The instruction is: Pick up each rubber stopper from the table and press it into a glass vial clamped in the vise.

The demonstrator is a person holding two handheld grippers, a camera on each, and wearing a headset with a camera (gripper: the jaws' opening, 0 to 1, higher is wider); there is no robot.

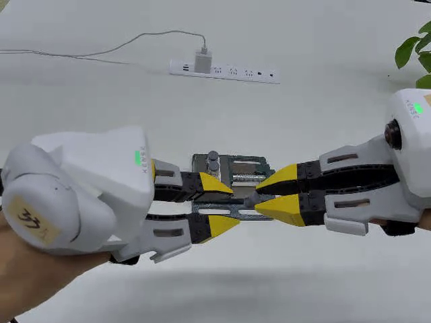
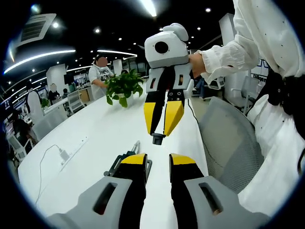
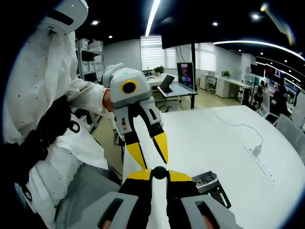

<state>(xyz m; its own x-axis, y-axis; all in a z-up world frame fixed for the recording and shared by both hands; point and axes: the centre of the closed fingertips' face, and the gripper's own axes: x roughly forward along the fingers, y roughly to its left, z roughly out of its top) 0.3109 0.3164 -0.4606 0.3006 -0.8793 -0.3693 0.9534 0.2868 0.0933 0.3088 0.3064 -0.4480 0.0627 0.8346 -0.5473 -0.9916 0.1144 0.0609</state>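
In the head view my right gripper (image 1: 255,198) reaches in from the right, its yellow tips shut on a dark grey rubber stopper (image 1: 250,200). My left gripper (image 1: 235,206) comes from the left and stands open, its tips on either side of the stopper's height. Just behind both lies the small metal vise (image 1: 250,169) with vials (image 1: 213,161) standing at its left end. The right gripper view shows the stopper (image 3: 159,171) pinched at my right gripper's (image 3: 159,177) tips, the vise (image 3: 210,184) beyond on the right. In the left gripper view the stopper (image 2: 157,140) hangs in front of my open left gripper (image 2: 158,160).
A white power strip (image 1: 225,70) with a plugged charger and cable lies at the back of the white table (image 1: 303,269). A green plant (image 1: 417,54) stands at the far right. A grey mesh chair (image 2: 228,143) is beside the table, with people further back.
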